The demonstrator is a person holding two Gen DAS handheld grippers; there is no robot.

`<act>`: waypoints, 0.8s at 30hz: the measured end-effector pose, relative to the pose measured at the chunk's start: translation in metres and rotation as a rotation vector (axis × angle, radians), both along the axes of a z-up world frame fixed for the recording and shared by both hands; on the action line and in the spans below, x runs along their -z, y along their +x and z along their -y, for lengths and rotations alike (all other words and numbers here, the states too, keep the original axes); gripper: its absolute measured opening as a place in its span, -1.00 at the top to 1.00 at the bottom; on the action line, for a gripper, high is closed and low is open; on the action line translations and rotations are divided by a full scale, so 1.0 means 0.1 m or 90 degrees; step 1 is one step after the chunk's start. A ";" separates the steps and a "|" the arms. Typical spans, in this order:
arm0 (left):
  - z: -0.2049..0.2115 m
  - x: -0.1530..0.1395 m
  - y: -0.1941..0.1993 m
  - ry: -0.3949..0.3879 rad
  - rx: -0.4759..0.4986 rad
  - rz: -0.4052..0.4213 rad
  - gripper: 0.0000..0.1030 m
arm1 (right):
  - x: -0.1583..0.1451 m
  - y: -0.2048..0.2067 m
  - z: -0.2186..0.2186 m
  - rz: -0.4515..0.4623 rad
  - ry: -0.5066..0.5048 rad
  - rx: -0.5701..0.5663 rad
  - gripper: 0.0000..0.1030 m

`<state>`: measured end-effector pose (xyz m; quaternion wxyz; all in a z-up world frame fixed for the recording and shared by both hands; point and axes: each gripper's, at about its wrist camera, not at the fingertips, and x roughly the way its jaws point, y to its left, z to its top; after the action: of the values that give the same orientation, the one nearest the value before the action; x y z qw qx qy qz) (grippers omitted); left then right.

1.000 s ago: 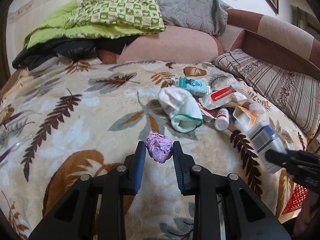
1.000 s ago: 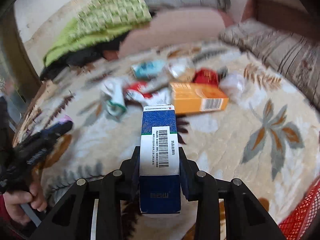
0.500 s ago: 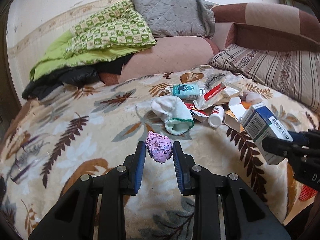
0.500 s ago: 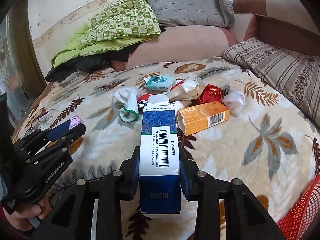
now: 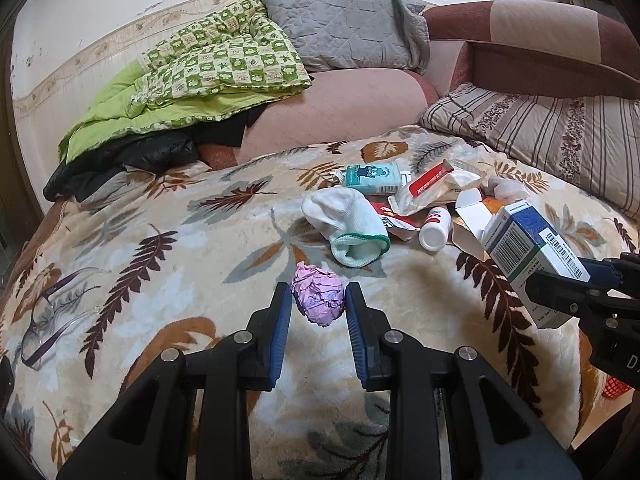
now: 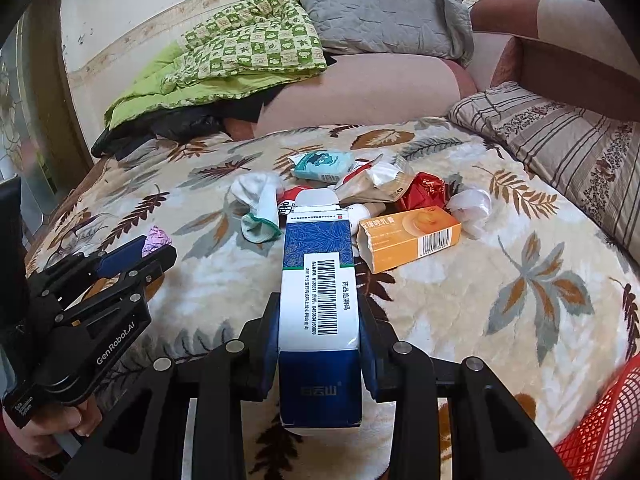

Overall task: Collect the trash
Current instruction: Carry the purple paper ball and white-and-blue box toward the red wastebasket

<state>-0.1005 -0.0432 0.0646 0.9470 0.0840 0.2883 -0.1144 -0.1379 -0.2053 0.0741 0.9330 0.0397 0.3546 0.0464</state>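
My left gripper (image 5: 318,292) is shut on a crumpled purple paper wad (image 5: 320,306), held just above the leaf-patterned blanket (image 5: 180,264). In the right wrist view that gripper (image 6: 148,252) shows at the left with the purple wad (image 6: 156,236) at its tip. My right gripper (image 6: 319,304) is shut on a blue-and-white carton (image 6: 318,264) with a barcode, its top flap open. The same carton (image 5: 524,248) appears at the right of the left wrist view. More litter lies ahead: a white sock (image 5: 348,224), a teal packet (image 5: 372,176), a white bottle (image 5: 434,232) and an orange box (image 6: 412,236).
A red mesh basket (image 6: 600,432) sits low at the right, beside the bed. A red wrapper (image 6: 426,194) and a white wad (image 6: 472,206) lie near the orange box. Eyeglasses (image 5: 52,320) rest on the blanket at left. Pillows and quilts (image 5: 224,60) are piled behind.
Both grippers have drawn back and up from the litter pile, each keeping its hold. The right gripper with the carton has come nearer the left one.
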 end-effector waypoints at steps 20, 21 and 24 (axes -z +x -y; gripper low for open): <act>-0.02 0.01 0.02 -0.003 0.000 -0.004 0.48 | -0.02 0.00 0.14 0.004 0.029 0.023 0.29; -0.02 0.01 0.02 -0.004 0.001 -0.004 0.48 | -0.02 0.00 0.15 0.003 0.031 0.024 0.29; -0.01 0.02 0.02 -0.009 0.009 -0.007 0.48 | -0.01 0.00 0.17 0.000 0.038 0.027 0.29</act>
<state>-0.0983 -0.0421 0.0625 0.9452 0.0786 0.2921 -0.1232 -0.1375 -0.2224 0.0753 0.9322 0.0753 0.3520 0.0372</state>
